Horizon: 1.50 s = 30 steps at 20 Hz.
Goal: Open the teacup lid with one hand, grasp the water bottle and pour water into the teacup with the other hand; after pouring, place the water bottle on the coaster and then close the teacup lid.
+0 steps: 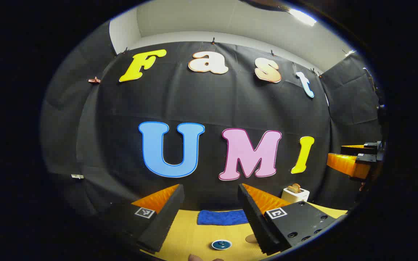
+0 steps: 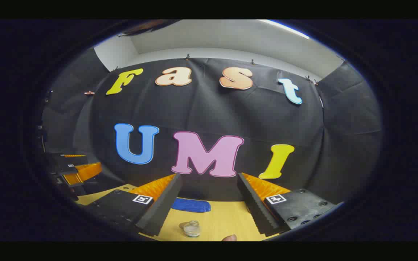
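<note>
Both pairs of tongs hang wide and empty above the desk [image 1: 194, 232]. The left tongs [image 1: 210, 217] have a round, dark-blue disc, probably the teacup lid [image 1: 221, 245], low and just ahead between their fingers. The right tongs [image 2: 209, 210] have a small clear vessel [image 2: 192, 229], perhaps the water bottle, below and slightly left of centre, standing upright, so each hand is nearer its own thing.
</note>
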Tool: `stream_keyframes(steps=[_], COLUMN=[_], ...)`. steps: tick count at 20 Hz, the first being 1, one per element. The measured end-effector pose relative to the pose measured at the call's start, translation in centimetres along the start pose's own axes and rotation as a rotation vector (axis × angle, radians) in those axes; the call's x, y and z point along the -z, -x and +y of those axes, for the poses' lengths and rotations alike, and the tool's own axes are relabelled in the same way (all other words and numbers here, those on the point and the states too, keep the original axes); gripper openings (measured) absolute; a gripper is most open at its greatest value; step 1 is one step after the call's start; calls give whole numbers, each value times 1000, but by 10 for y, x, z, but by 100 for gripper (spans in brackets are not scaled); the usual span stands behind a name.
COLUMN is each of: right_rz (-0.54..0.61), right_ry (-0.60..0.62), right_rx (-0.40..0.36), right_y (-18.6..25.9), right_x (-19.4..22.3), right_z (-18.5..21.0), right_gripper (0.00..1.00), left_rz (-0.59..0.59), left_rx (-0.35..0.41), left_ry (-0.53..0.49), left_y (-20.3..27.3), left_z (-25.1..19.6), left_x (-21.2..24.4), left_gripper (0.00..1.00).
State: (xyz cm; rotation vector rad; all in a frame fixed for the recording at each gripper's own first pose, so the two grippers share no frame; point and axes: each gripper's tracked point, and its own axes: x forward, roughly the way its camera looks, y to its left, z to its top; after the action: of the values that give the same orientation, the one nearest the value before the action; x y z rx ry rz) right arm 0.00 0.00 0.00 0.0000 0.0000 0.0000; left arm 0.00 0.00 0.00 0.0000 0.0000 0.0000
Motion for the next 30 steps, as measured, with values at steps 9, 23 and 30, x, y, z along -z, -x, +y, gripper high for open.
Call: stream_keyframes(steps=[9, 23, 30], right_rz=[-10, 38, 154], right_ry=[-5, -19, -35], right_rx=[9, -25, -60], right_y=[-9, -21, -28], right_x=[-1, 39, 136], right_z=[-3, 9, 21], right_gripper=[96, 97, 97], left_rz=[9, 40, 138], left_rx=[19, 64, 83], left_ry=[-11, -14, -46], left_y=[-4, -23, -40], left_z=[-6, -24, -33], left_x=[4, 36, 148], left_gripper=[95, 95, 95])
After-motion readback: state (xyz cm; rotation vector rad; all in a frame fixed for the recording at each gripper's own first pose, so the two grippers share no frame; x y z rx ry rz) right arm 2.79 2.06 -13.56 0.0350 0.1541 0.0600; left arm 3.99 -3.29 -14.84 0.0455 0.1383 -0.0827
